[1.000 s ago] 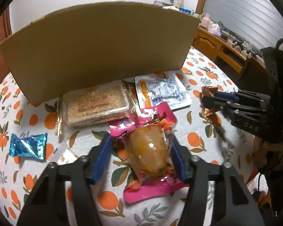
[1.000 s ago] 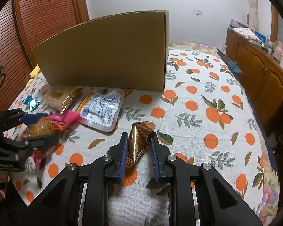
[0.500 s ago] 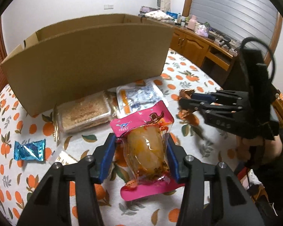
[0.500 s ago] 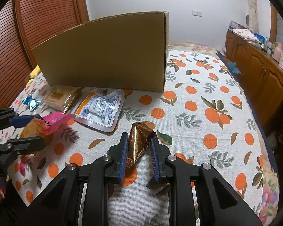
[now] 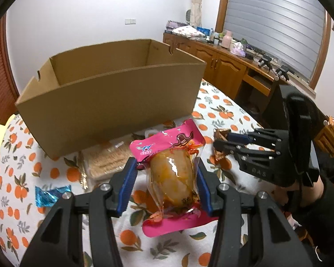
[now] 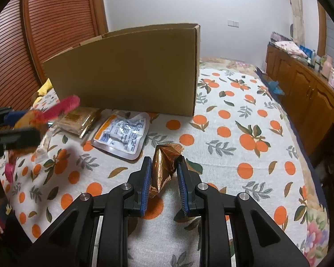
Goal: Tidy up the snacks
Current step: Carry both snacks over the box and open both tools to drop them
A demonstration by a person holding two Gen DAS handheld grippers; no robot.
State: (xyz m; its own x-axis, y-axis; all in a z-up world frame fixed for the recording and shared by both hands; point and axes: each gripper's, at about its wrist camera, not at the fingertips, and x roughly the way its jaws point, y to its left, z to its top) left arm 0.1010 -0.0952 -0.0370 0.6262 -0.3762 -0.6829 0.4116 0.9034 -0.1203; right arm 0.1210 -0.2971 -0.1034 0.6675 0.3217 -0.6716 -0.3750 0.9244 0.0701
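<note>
My left gripper (image 5: 165, 178) is shut on a pink-edged clear snack pouch (image 5: 172, 173) with an orange-brown piece inside, held up above the table. Behind it stands an open cardboard box (image 5: 113, 102); its inside looks bare as far as I can see. My right gripper (image 6: 163, 171) is shut on a copper foil wrapper (image 6: 163, 166) low over the tablecloth. In the left wrist view the right gripper (image 5: 220, 143) sits to the right with the foil wrapper (image 5: 220, 133) in its tips. The pink pouch (image 6: 62, 108) shows at the left of the right wrist view.
On the orange-print tablecloth (image 6: 245, 155) lie a cracker pack (image 5: 106, 160), a white and blue sachet (image 6: 122, 133) and a blue foil candy (image 5: 49, 195). A wooden cabinet (image 6: 307, 93) runs along the right wall. A person's hand (image 5: 300, 191) holds the right gripper.
My left gripper has risen with the pink pouch, so the box's open top now shows. The right gripper and its foil wrapper have stayed where they were.
</note>
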